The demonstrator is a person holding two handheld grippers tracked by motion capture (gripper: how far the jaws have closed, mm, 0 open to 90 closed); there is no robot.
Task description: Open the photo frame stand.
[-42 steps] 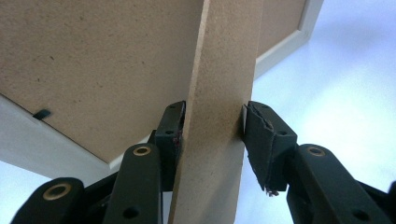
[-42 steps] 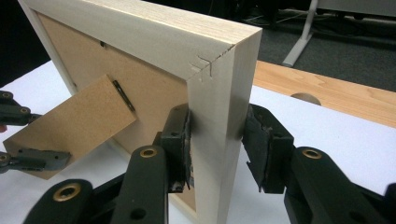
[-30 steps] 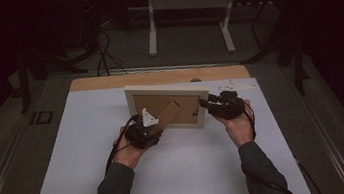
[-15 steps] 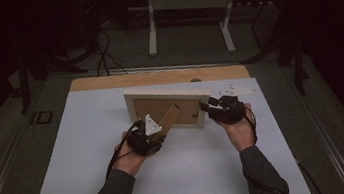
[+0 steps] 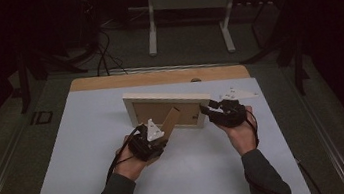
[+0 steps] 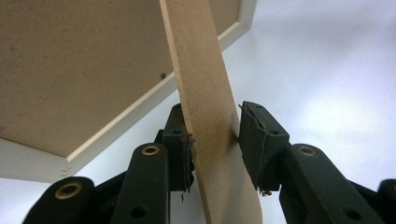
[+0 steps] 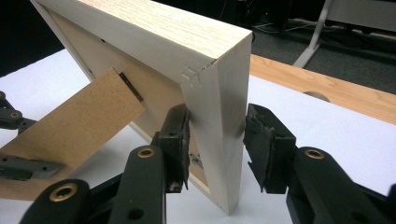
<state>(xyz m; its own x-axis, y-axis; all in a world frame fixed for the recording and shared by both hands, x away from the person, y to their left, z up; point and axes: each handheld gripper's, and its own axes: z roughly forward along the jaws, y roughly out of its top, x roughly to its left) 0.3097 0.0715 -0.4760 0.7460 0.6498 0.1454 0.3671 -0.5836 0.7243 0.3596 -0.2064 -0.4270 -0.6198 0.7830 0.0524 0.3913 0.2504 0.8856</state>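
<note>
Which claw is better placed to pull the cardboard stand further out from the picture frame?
The left claw: its jaws have just been closing around the cardboard stand. The right claw is clamped on the edge of the picture frame, steadying it.

Front face of the picture frame [image 5: 166,97] turned away, unseen from above. Foot of the cardboard stand [image 6: 205,93] cut off at the bottom edge in the left gripper view. Frame's far corners cropped there too. Small dark fitting [image 7: 131,87] on the backing too small to identify.
</note>
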